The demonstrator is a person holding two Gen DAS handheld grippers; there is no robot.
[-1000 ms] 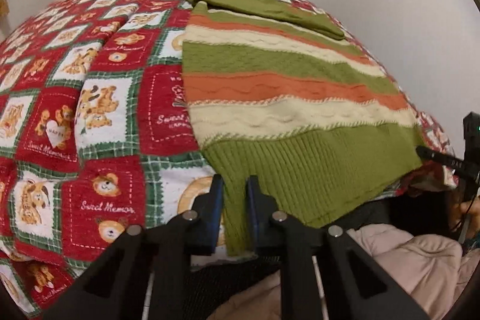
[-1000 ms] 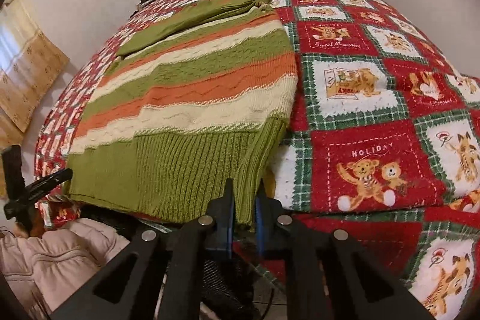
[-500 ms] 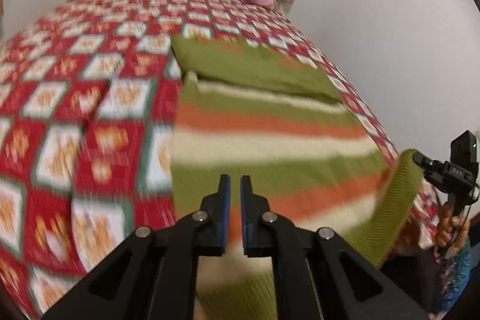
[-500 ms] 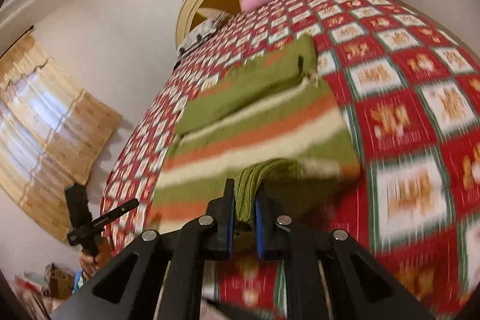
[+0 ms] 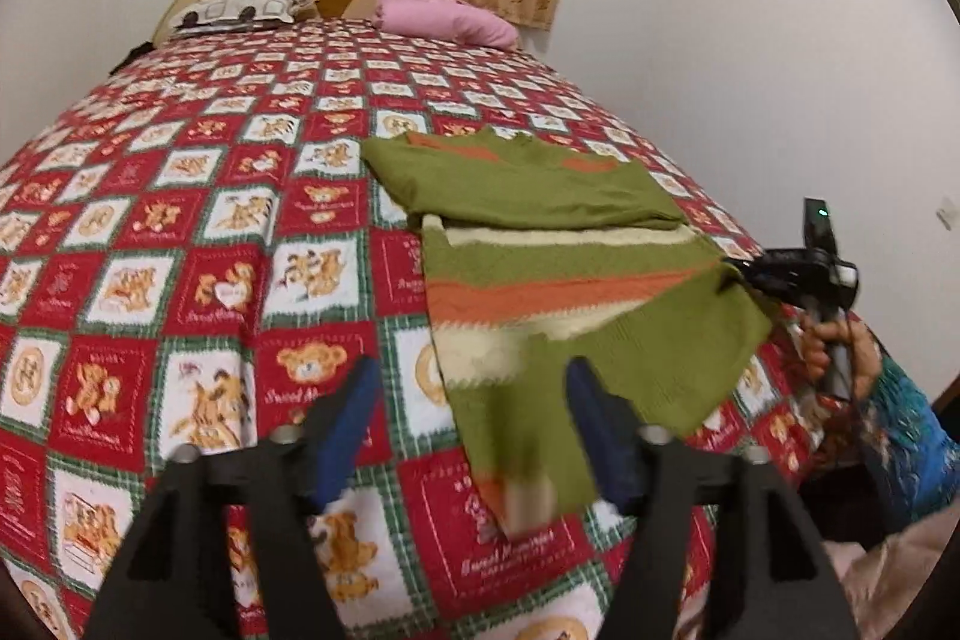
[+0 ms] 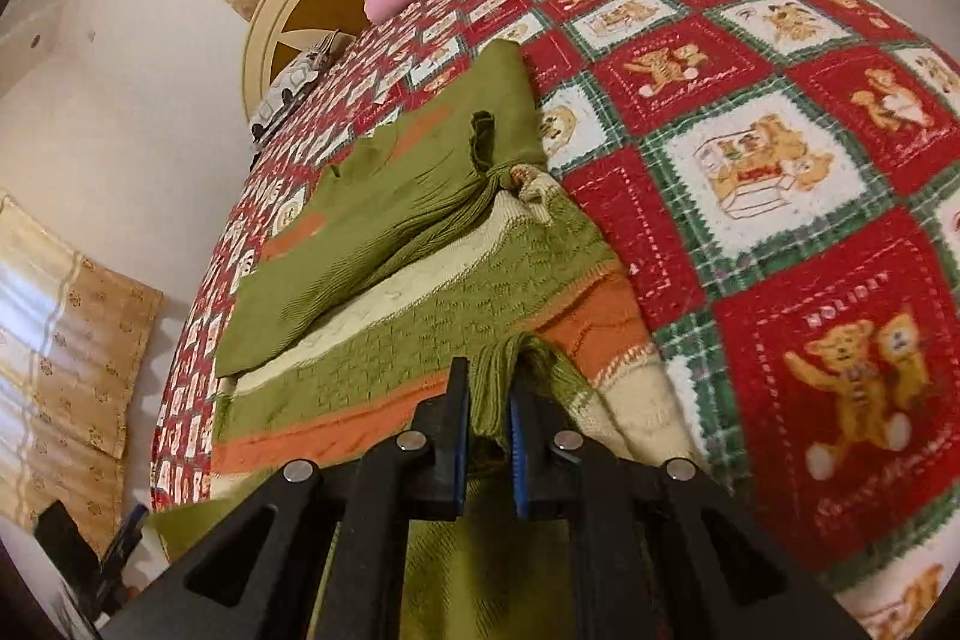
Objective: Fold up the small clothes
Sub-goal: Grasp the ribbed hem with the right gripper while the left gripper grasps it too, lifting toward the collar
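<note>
Sweater (image 5: 558, 244) lies on the bed (image 5: 180, 220), near its right edge; sleeves folded across the top, hem half raised for the bottom-up fold. Hem corner is pinched in the right gripper (image 6: 487, 421), jaws closed on the green rib knit. Left gripper (image 5: 468, 418): jaws opening, hem cloth below them, blurred, no longer pressed.

To do the step well, judged: carry the held corner level toward the collar, lay it square with the left side, release only once it rests flat.

Pose: both grippers angle down over the near end of the bed; right hand (image 5: 834, 340) holds its handle beside the mattress edge.
</note>
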